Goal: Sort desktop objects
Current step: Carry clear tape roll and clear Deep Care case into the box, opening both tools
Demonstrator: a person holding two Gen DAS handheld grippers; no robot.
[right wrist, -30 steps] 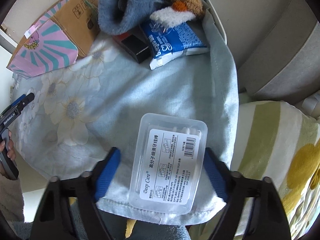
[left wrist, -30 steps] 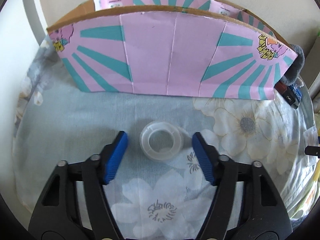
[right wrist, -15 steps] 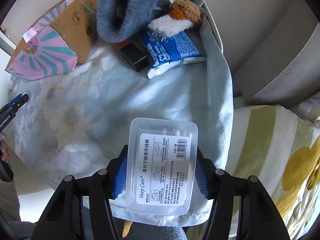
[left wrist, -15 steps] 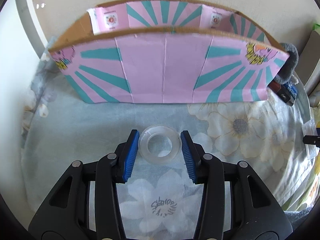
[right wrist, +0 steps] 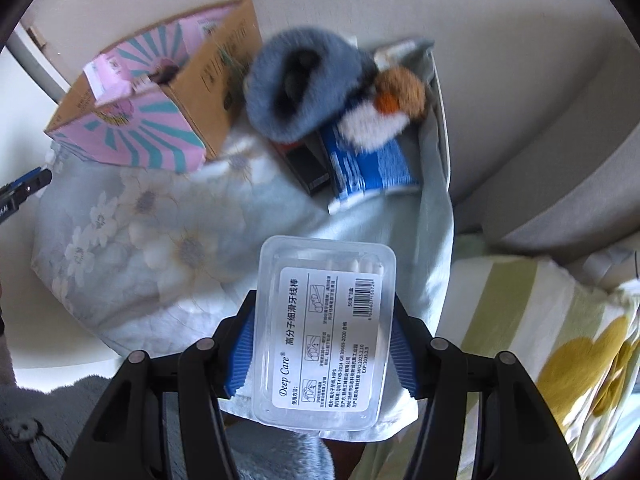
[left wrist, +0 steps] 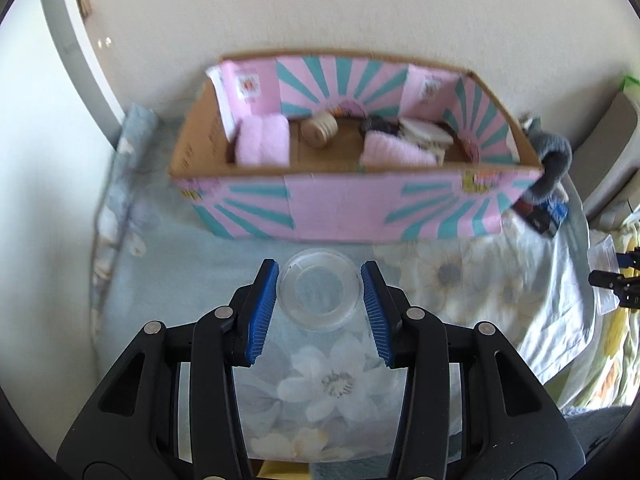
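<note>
My left gripper (left wrist: pixel 319 304) is shut on a clear roll of tape (left wrist: pixel 319 289), held above the flowered cloth (left wrist: pixel 192 280). Beyond it stands the pink and teal cardboard box (left wrist: pixel 344 208), open at the top, with pink cloths (left wrist: pixel 262 142), a round wooden thing (left wrist: pixel 319 128) and other items inside. My right gripper (right wrist: pixel 322 344) is shut on a clear plastic floss-pick box (right wrist: pixel 326 332) with a white label, lifted over the cloth's right edge. The pink box (right wrist: pixel 144 120) shows at the upper left of the right wrist view.
A grey fuzzy slipper (right wrist: pixel 300 84), a plush toy (right wrist: pixel 384 116), a blue packet (right wrist: pixel 368 168) and a small dark box (right wrist: pixel 308 164) lie at the cloth's far right corner. A striped yellow-green bedcover (right wrist: pixel 540 320) lies to the right. A wall rises behind the box.
Both grippers closed on their objects, the tape roll and the floss-pick box, and then lifted them off the cloth. The pink box's inside has come into the left wrist view.
</note>
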